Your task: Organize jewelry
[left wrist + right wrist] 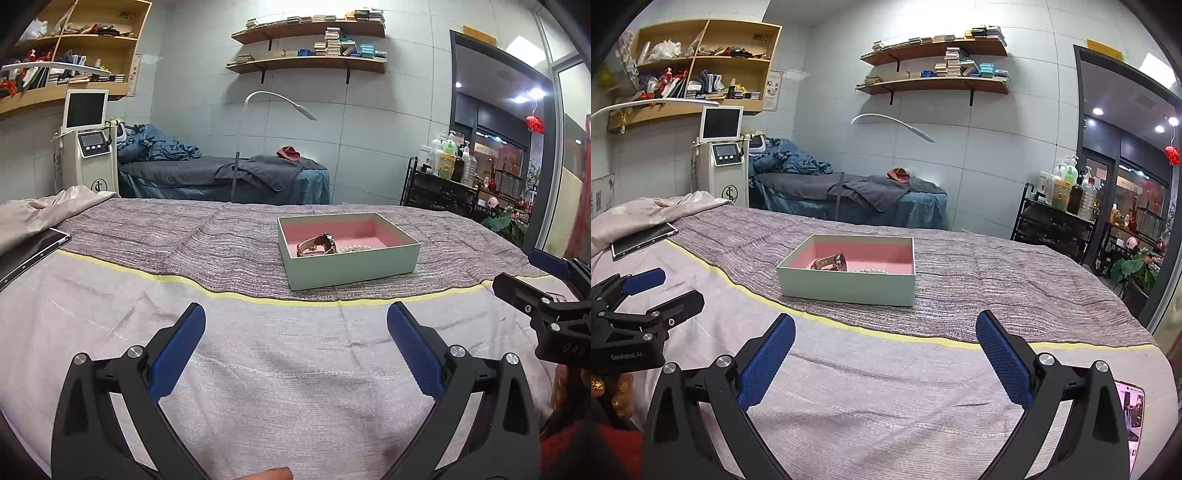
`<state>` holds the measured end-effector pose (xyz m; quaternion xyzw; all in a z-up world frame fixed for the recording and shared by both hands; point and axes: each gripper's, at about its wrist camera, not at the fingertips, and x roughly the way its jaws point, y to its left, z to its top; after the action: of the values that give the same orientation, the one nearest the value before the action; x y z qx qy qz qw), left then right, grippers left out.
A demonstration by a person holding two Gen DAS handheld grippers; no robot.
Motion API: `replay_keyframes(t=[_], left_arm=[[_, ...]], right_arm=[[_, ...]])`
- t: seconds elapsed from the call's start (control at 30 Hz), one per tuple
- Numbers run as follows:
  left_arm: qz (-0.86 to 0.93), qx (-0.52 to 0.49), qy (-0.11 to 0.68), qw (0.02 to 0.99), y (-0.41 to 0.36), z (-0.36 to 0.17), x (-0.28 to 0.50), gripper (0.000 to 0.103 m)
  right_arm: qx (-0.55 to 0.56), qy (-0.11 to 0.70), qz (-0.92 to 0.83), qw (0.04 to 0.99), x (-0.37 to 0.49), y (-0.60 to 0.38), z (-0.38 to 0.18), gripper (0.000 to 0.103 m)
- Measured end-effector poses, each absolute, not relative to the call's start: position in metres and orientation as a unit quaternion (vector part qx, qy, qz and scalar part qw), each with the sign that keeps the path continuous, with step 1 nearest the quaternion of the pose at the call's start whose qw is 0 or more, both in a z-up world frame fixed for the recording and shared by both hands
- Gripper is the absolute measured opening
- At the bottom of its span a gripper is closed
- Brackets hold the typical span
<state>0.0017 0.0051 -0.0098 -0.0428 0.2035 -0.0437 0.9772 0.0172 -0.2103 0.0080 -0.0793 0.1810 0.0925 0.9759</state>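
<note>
A pale green box (351, 264) with a pink lining sits on the striped blanket, ahead of both grippers; it also shows in the right wrist view (849, 286). Inside lie a brown-strapped watch (317, 244) (831, 262) and a string of white pearls (356, 248) (873, 271). My left gripper (295, 317) is open and empty, over the pale sheet short of the box. My right gripper (885, 326) is open and empty too, beside the left one. Each gripper shows at the edge of the other's view.
A tablet (29, 251) (642, 240) lies at the bed's left edge by a crumpled quilt. A phone (1132, 417) with a lit screen lies at the near right. Behind stand a second bed, a white machine (90, 147), and a black trolley (439, 188) with bottles.
</note>
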Motion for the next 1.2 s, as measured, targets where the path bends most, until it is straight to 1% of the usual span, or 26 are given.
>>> replay_keyframes(t=[1.2], left_arm=[[-0.044,-0.039,0.211,0.976,0.0031,-0.0112,0.0057,0.097]], right_arm=[[-0.081,0.187,0.093,0.975,0.0177,-0.2092,0.0063,0.096]])
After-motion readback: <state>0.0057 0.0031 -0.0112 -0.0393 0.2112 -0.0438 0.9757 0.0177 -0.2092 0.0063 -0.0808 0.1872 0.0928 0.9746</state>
